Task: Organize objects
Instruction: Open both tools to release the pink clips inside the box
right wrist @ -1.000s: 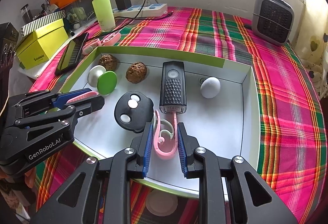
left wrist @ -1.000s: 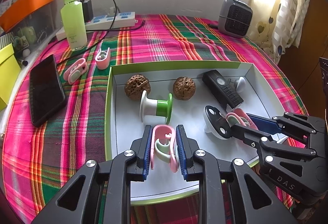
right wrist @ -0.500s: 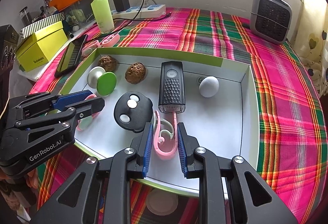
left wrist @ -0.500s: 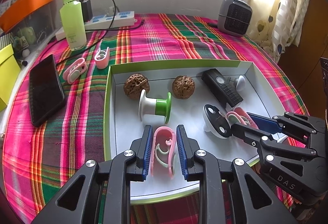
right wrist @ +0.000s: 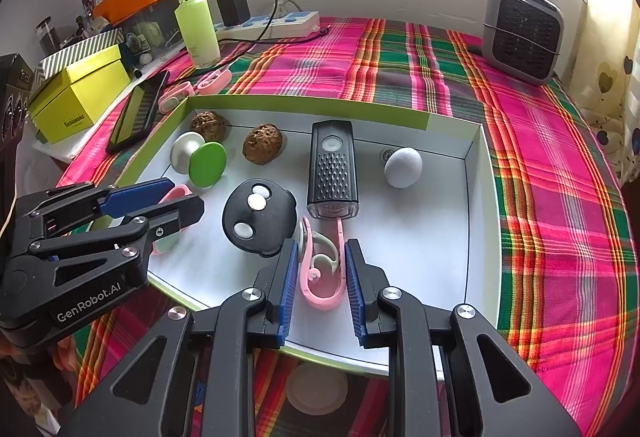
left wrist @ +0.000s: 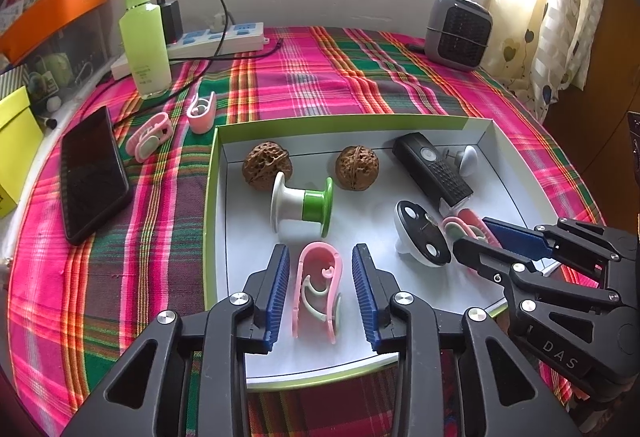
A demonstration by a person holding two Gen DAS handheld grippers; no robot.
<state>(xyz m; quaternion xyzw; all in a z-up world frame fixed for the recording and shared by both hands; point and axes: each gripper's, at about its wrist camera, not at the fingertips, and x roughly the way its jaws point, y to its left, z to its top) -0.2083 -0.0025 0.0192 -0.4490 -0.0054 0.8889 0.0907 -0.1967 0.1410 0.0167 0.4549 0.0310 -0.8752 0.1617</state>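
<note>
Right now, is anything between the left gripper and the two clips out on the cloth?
Only the box's left wall, so lift over it. The left gripper has just been opening its jaws, and a loose clip lies between them on the box floor. The phone lies left of the outside clips, not in the path.

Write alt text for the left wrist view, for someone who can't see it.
The left tool has just been opening around a pink clip lying in a white box, pads now clear of it. The right tool is shut on a second pink clip nearby.
</note>
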